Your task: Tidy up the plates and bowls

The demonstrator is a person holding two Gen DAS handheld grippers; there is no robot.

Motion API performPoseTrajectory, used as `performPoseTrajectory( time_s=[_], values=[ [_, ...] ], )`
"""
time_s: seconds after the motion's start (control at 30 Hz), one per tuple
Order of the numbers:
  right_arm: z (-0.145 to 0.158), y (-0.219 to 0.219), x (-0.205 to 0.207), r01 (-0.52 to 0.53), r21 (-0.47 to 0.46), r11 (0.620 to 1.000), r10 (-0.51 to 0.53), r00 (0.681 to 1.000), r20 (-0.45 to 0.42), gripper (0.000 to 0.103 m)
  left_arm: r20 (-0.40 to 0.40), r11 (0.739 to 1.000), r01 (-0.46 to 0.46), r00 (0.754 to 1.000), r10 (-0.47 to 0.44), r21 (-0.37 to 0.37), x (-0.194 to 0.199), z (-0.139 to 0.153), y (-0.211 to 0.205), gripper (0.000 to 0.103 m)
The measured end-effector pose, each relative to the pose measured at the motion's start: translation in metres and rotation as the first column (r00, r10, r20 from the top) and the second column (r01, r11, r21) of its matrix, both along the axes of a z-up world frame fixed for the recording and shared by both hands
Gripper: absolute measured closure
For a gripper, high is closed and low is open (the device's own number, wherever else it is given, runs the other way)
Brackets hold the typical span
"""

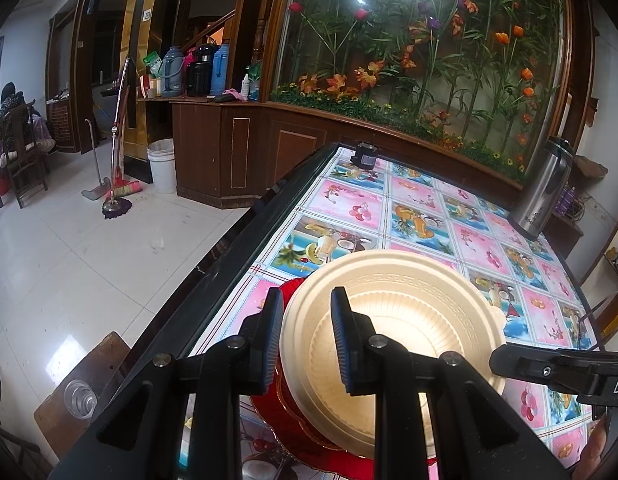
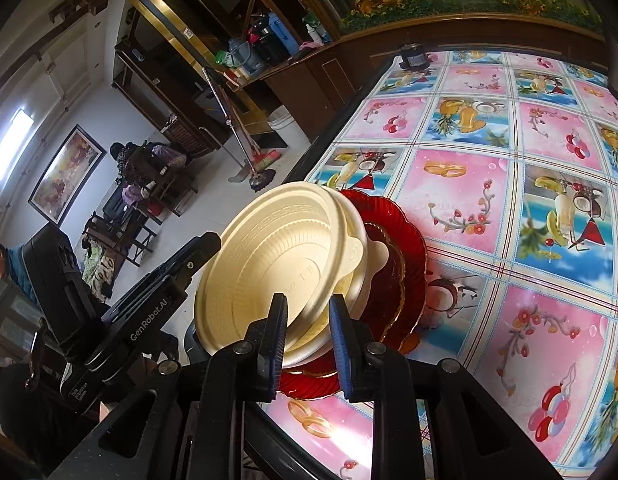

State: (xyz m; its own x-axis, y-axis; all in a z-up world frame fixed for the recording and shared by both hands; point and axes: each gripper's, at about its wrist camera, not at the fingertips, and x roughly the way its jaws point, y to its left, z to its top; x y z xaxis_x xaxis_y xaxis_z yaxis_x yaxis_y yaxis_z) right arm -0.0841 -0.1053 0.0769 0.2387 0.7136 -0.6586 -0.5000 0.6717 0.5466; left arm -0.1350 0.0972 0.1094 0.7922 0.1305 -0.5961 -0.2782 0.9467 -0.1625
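A cream bowl [image 1: 409, 320] sits nested in a second cream bowl [image 2: 369, 248] on a stack of red scalloped plates [image 2: 405, 264] near the table's left edge. My left gripper [image 1: 305, 340] straddles the top bowl's near rim, one finger outside and one inside, jaws partly closed around it. My right gripper [image 2: 307, 336] straddles the opposite rim of the same bowl [image 2: 277, 256] the same way. Each gripper shows in the other's view, my right one [image 1: 549, 368] and my left one [image 2: 169, 280]. The red plates [image 1: 293, 412] also show under the bowl.
The table [image 1: 429, 208] has a pink and blue fruit-print cloth. A steel thermos [image 1: 545, 188] stands at its far right, a small black object [image 1: 365, 156] at its far edge. A wooden stool with a glass [image 1: 81, 398] is left of the table.
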Motion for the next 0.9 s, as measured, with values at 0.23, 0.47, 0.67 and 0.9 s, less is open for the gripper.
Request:
performPoseTrajectory(
  time_s=[0.23,0.47,0.67,0.9],
  values=[
    [0.001,-0.002,-0.001,0.003,0.004,1.000,-0.003,1.000,0.001,0.079,-0.002,1.000,0.001,1.000,-0.001,0.001,0.000,0.000,0.000,0.081],
    [0.001,-0.004,-0.002,-0.002,0.002,1.000,0.002,1.000,-0.006,0.078,0.000,1.000,0.000,1.000,0.000,0.001,0.000,0.000,0.000,0.080],
    [0.000,-0.007,-0.003,0.001,0.004,1.000,-0.001,1.000,-0.005,0.072,-0.001,1.000,0.002,1.000,-0.002,-0.001,-0.001,-0.001,0.001,0.078],
    [0.003,-0.011,-0.003,0.011,0.007,1.000,-0.011,1.000,0.005,0.065,-0.001,1.000,0.003,1.000,-0.003,0.000,0.000,-0.001,0.001,0.078]
  ],
)
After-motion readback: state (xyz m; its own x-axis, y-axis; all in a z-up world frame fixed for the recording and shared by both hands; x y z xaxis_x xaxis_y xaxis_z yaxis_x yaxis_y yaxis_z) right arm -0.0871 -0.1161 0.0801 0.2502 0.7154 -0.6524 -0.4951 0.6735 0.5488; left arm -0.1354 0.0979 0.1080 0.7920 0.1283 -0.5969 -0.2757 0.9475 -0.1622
